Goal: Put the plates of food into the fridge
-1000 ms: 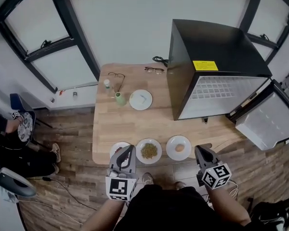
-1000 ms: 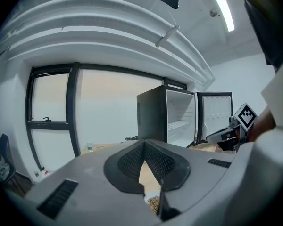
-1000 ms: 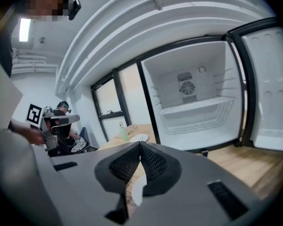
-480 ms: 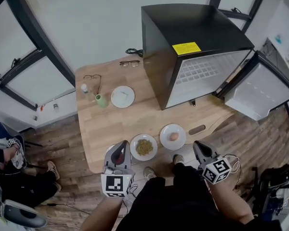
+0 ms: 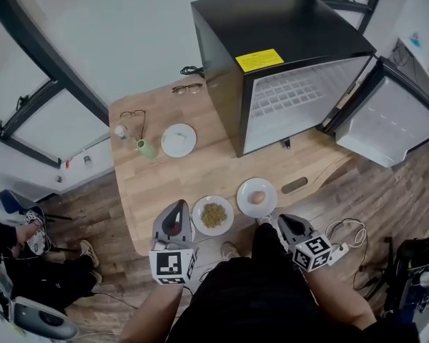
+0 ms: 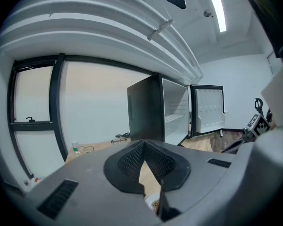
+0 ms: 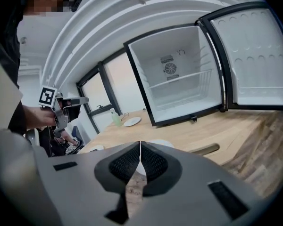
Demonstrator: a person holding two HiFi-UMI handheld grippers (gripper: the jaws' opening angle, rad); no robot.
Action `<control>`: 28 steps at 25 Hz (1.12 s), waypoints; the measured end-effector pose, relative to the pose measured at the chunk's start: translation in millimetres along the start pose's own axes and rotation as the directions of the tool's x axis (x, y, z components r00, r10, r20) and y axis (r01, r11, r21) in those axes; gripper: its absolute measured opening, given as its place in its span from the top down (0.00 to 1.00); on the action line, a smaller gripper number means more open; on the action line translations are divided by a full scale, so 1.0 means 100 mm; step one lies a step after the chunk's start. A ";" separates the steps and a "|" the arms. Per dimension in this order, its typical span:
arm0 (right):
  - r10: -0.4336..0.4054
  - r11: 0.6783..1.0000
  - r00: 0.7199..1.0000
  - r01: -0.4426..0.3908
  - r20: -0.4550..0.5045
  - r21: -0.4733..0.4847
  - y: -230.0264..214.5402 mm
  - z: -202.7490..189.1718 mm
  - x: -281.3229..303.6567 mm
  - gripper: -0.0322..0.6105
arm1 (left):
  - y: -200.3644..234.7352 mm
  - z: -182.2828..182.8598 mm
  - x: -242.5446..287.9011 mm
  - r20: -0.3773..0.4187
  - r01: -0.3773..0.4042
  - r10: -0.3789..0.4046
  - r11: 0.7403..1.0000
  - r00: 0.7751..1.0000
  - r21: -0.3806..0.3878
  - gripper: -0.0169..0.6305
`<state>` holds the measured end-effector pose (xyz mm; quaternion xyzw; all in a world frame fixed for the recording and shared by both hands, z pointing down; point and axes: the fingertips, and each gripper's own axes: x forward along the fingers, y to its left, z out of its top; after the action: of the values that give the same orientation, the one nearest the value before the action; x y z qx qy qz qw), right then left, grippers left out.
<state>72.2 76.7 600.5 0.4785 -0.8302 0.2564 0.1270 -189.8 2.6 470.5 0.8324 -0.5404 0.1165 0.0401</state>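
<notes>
Left tongs point(image 5: 176, 209) and right tongs point(image 5: 282, 222) are both together, empty; open the right one before reaching the rim of the egg plate point(image 5: 257, 197); carry it level.

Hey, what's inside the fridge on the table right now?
The fridge stands open: one wire shelf and a round vent on the back wall, nothing stored in view. Its floor is barely visible from this angle.

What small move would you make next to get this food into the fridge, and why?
Probably open the fingers of the right gripper and ease them toward the egg plate. That gripper is shut and empty, that plate lies nearest it, and the fridge already stands open.
</notes>
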 end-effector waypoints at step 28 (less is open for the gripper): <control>0.030 0.817 0.998 0.012 -0.062 0.577 -0.46 -1.10 0.72 0.63 | -0.14 -0.36 0.10 -0.127 0.002 0.002 1.000 0.992 0.031 0.97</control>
<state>71.1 65.0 739.3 0.4814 -0.7112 0.5123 0.0035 -178.5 6.5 508.6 0.8239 -0.5347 0.1778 0.0615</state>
